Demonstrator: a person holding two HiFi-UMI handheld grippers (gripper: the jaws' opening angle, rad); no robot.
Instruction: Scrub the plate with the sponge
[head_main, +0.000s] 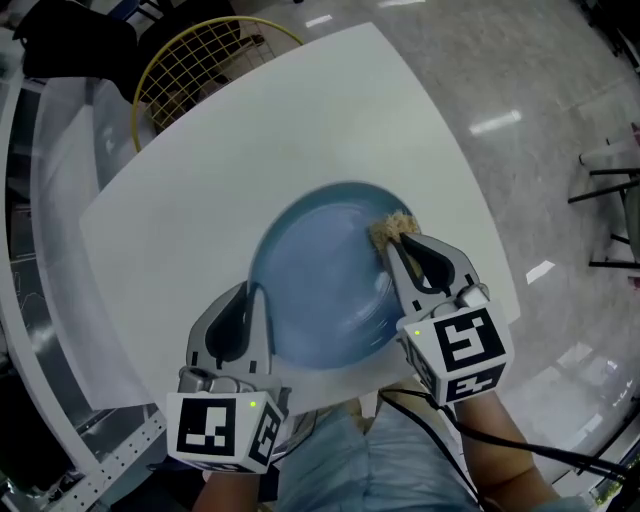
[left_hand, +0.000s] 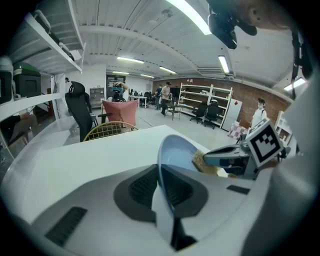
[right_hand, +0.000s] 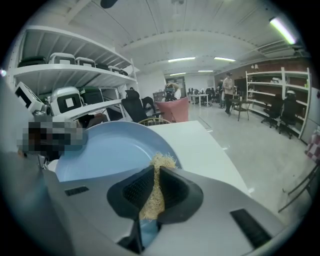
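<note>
A light blue plate (head_main: 325, 275) is held tilted above the white table (head_main: 200, 190). My left gripper (head_main: 252, 300) is shut on the plate's near-left rim, and in the left gripper view the plate (left_hand: 175, 150) stands on edge between the jaws. My right gripper (head_main: 393, 240) is shut on a tan fibrous sponge (head_main: 392, 227) that presses on the plate's right inner side. In the right gripper view the sponge (right_hand: 156, 187) pokes out between the dark pads, against the plate (right_hand: 105, 147).
A yellow wire basket chair (head_main: 195, 62) stands beyond the table's far left corner. Shelving runs along the left. The glossy floor (head_main: 520, 120) lies to the right of the table, with dark chair legs (head_main: 610, 215) at the far right.
</note>
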